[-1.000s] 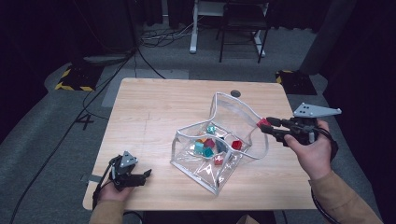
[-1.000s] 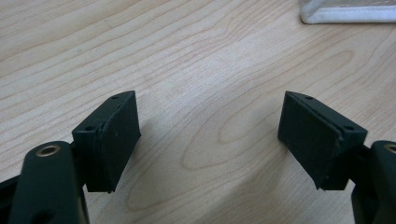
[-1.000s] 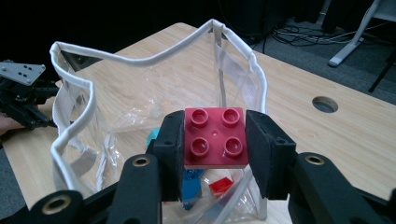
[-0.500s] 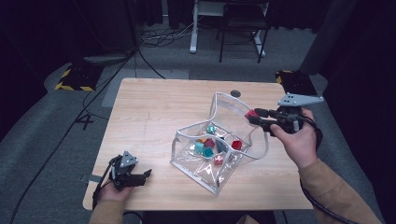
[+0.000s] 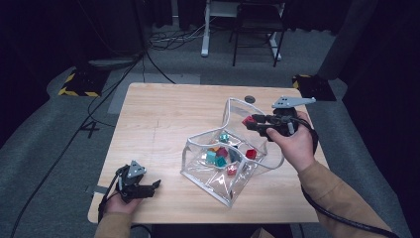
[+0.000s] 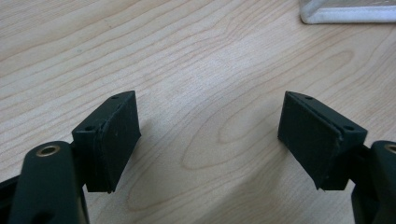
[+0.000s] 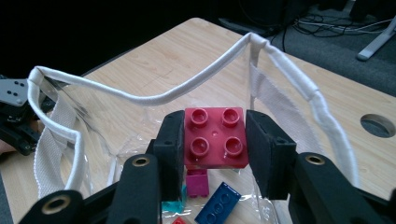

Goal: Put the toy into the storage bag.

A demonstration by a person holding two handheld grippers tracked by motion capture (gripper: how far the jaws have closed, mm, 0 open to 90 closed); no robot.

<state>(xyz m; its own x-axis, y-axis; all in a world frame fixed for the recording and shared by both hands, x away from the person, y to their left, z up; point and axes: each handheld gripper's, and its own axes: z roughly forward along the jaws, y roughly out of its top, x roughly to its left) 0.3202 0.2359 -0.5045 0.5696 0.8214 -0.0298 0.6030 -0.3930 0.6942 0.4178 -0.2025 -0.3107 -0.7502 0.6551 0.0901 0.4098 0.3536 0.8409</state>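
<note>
Since a second ago our right claw (image 5: 253, 122) has carried its red brick (image 7: 215, 137) leftward, from outside the clear bag (image 5: 198, 171) to above the bag's raised far edge. Both pads press the brick's sides, studs facing the camera. Below it, the white-piped rim (image 7: 196, 81) stands open, with loose bricks (image 5: 220, 156) on the bag's floor. Our left claw (image 5: 148, 187) rests near the bench's (image 5: 163, 114) front-left edge, jaws wide with nothing between them. We see bare wood around it, and the bag's corner nearby.
</note>
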